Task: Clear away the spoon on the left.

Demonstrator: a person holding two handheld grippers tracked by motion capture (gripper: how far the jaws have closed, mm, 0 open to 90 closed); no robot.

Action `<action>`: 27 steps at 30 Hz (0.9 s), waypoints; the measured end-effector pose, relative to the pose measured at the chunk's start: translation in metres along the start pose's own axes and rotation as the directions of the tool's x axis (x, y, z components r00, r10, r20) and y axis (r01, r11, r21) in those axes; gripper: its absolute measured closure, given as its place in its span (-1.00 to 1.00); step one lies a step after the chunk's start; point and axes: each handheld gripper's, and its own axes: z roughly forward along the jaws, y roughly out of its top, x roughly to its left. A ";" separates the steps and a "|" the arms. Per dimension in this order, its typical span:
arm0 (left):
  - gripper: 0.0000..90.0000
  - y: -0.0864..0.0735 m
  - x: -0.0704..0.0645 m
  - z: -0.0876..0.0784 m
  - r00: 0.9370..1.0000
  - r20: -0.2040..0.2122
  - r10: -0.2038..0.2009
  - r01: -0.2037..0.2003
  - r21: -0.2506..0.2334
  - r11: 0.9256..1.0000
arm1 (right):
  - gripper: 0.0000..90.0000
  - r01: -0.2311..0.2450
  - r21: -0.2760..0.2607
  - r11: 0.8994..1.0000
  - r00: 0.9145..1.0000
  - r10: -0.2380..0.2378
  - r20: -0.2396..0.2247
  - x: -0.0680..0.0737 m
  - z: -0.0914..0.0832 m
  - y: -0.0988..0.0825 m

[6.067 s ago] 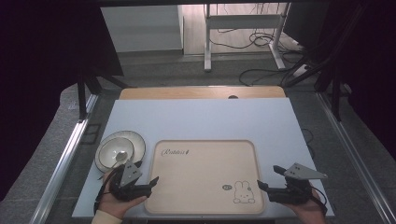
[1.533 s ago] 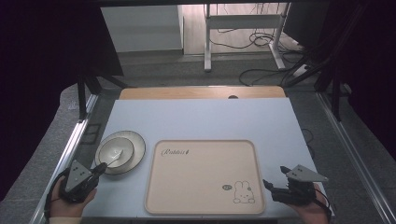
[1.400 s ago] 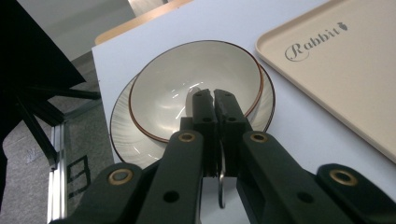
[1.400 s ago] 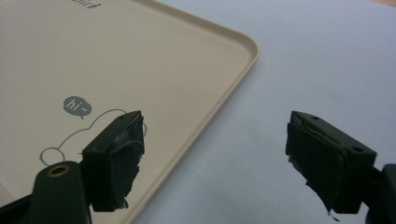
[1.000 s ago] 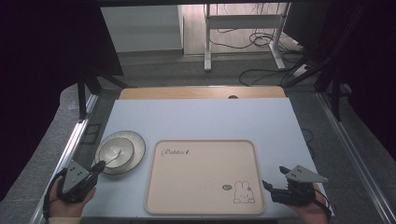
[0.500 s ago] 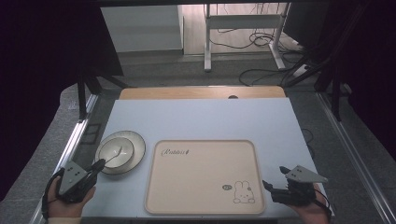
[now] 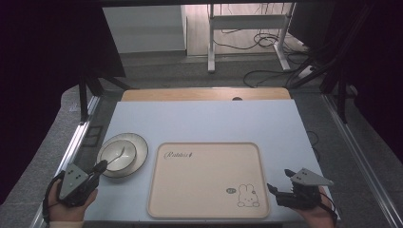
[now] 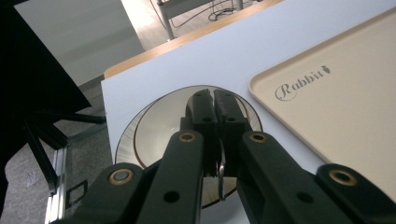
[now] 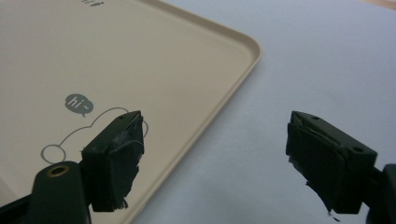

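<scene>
Near the tabletop's (image 7: 204, 121) left edge, the left gripper (image 7: 100, 167) is clamped on a spoon (image 8: 221, 173) over the bowl (image 7: 118, 154) on its plate (image 7: 138, 161); the right gripper (image 7: 280, 186) gapes beside the tray (image 7: 204, 175).

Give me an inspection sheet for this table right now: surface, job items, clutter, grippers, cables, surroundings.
Surface: pale blue table, wooden strip at the far edge.
Job's things: bowl on a plate, left of the beige tray; tray bare, rabbit print.
Clutter: nothing seen.
Grippers: left gripper shut on the plate's near rim; right gripper open, over the tray's near right corner.
Cables: one trails from each gripper; more on the floor beyond.
Surroundings: metal table legs, dark curtains at both sides.
</scene>
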 end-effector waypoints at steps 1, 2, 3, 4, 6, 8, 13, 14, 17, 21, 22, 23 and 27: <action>0.99 0.001 -0.001 0.000 1.000 0.000 0.002 -0.002 -0.003 1.000 | -0.56 0.000 0.000 1.000 1.000 0.000 0.000 0.000 0.000 0.000; 0.99 0.002 -0.002 -0.001 1.000 0.001 0.005 -0.005 -0.005 1.000 | -0.56 0.000 0.000 1.000 1.000 0.000 0.001 0.000 0.000 0.000; 0.99 0.003 -0.002 -0.001 1.000 0.002 0.007 -0.007 -0.010 1.000 | -0.56 0.001 0.002 1.000 1.000 -0.001 0.001 0.000 -0.001 0.000; 0.99 0.004 -0.003 -0.002 1.000 0.002 0.008 -0.008 -0.014 1.000 | -0.56 0.000 0.004 1.000 1.000 0.000 0.002 0.000 -0.001 0.000; 0.99 0.006 -0.005 -0.003 1.000 0.003 0.012 -0.012 -0.021 1.000 | -0.56 0.000 0.005 1.000 1.000 0.000 0.003 0.000 -0.001 0.000; 0.99 0.009 -0.007 -0.005 1.000 0.006 0.018 -0.018 -0.032 0.999 | -0.56 -0.001 0.005 1.000 1.000 0.001 0.003 0.000 0.000 0.000; 0.99 0.016 -0.012 -0.007 0.999 0.015 0.034 -0.033 -0.053 0.998 | -0.56 -0.001 0.009 1.000 1.000 0.001 0.003 0.000 0.000 0.000; 0.99 0.017 -0.013 -0.008 0.999 0.017 0.037 -0.036 -0.057 0.998 | -0.56 0.000 0.009 1.000 1.000 0.000 0.003 0.000 0.000 0.000; 0.99 0.021 -0.016 -0.010 0.999 0.025 0.042 -0.040 -0.070 0.997 | -0.56 0.001 0.010 1.000 1.000 -0.001 0.003 0.000 0.000 -0.001; 0.99 0.023 -0.018 -0.010 0.998 0.036 0.045 -0.042 -0.079 0.996 | -0.56 0.001 0.009 1.000 1.000 -0.001 0.003 0.000 0.000 -0.001; 0.99 0.023 -0.019 -0.010 0.998 0.037 0.047 -0.044 -0.080 0.996 | -0.56 0.002 0.010 1.000 1.000 -0.002 0.004 0.000 0.000 -0.001; 0.99 0.024 -0.019 -0.010 0.998 0.038 0.050 -0.047 -0.082 0.996 | -0.56 0.002 0.010 1.000 1.000 -0.002 0.004 0.000 0.000 -0.001; 0.99 0.026 -0.022 -0.012 0.998 0.040 0.057 -0.053 -0.095 0.994 | -0.56 0.003 0.010 1.000 1.000 -0.003 0.004 0.000 0.000 -0.001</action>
